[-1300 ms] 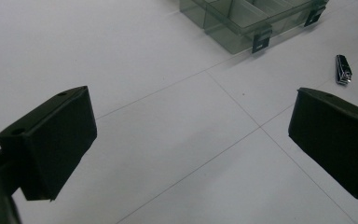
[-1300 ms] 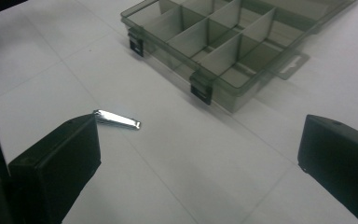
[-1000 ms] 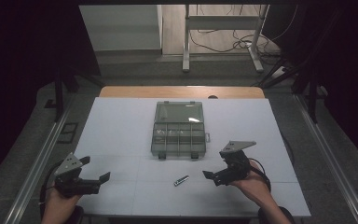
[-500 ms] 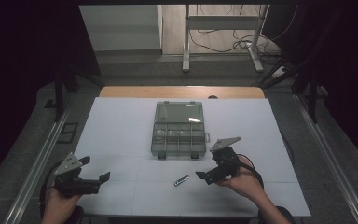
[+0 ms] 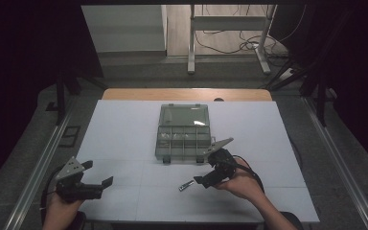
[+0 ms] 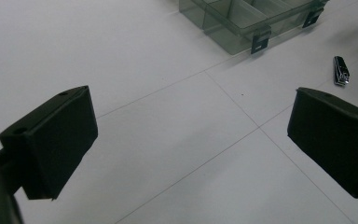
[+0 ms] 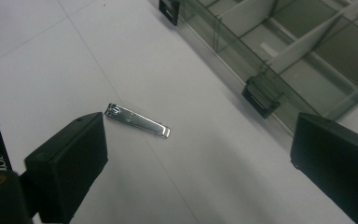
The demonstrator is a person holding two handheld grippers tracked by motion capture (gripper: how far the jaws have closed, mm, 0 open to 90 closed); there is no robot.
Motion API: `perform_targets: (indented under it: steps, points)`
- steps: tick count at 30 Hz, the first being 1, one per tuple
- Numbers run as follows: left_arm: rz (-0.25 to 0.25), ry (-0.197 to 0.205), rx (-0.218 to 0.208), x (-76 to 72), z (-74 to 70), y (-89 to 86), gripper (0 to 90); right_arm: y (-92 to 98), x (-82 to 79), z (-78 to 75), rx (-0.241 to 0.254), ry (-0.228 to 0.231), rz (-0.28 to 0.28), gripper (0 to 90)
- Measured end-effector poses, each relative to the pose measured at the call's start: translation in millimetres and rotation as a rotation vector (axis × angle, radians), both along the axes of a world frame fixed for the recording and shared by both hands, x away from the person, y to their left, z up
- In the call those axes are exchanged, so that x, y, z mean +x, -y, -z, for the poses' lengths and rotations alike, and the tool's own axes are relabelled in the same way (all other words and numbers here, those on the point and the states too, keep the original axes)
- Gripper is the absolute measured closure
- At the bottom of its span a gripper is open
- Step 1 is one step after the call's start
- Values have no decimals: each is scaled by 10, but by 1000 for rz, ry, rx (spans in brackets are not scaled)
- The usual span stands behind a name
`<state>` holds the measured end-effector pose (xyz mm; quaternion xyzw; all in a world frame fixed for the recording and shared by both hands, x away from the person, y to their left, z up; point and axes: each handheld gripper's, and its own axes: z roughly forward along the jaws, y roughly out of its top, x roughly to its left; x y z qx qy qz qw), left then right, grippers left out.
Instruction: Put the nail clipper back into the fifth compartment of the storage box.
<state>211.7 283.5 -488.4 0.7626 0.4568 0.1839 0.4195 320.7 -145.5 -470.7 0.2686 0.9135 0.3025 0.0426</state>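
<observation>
A: Where does the nail clipper point(image 5: 187, 185) lie?

B: Flat on the white counter point(image 5: 124, 139), on the person's side of the clear compartment box point(image 5: 182, 132) and apart from it. In the right gripper view it is a slim silver bar, lying just past the tip of one black jaw and not touching it.

A: And the right tool point(image 5: 204, 179)?

B: It hangs just beside the clipper, tipped down toward the counter, in the person's right hand point(image 5: 242, 179). Its jaws are spread wide, though they have just been closing a little. Nothing is between the pads; the clipper lies on the counter beyond them.

A: What about the left tool point(image 5: 100, 179)?

B: It is at the near left of the counter, well apart from the clipper and the box, in the left hand point(image 5: 57, 211). Its jaws are spread too, with bare counter between them. In the left gripper view the clipper shows far off, near the box's latches.

A: Is the box open?

B: Yes, its lid is laid back, and dividers split the near half into small compartments. A few small pale things lie in some of them; what they are I cannot tell.
</observation>
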Motion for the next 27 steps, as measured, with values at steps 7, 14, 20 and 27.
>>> perform_targets:
  steps: [7, 14, 20, 27]
  points:
    - [2, 1, 4, -1, -1, 3, 23, -111, 31, 18, -15, -26, -29, 128]
    - [3, 1, 2, 0, 0, 2, 24, -280, 23, 60, -35, -60, -88, 195]
    - [4, 0, 2, 1, 1, 2, 26, -403, 20, 111, -80, -34, -154, 294]
    - [4, -1, -2, 1, 1, -1, 27, -544, -3, 196, -119, -60, -230, 396]
